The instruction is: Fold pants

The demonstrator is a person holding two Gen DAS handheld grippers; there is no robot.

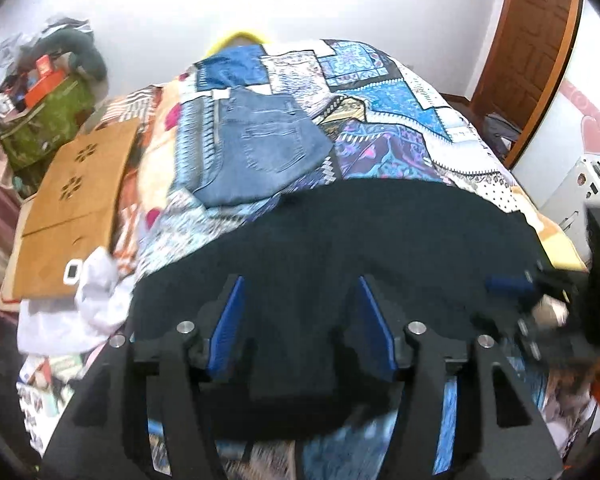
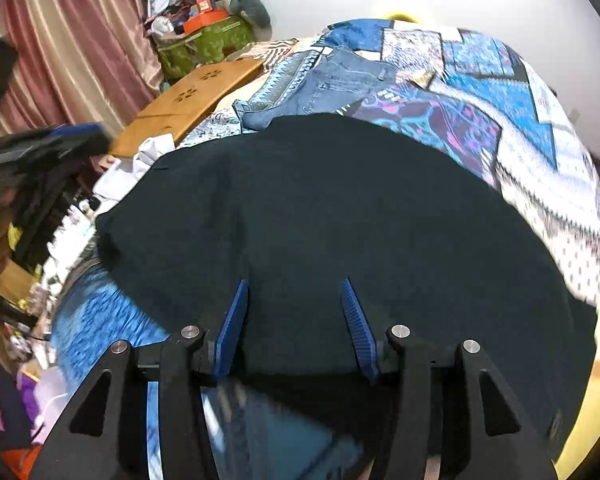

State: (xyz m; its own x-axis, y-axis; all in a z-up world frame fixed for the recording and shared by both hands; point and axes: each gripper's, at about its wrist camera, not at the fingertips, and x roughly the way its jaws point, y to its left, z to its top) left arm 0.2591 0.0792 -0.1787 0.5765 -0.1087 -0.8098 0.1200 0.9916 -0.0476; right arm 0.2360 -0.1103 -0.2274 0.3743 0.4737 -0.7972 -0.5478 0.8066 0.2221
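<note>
- My left gripper has its jaws wide apart over the near edge of the black pants; nothing is pinched.
- My right gripper is equally spread above the same pants, gripping nothing.
- The pants lie flat on the quilt, folded jeans beyond them.
</note>
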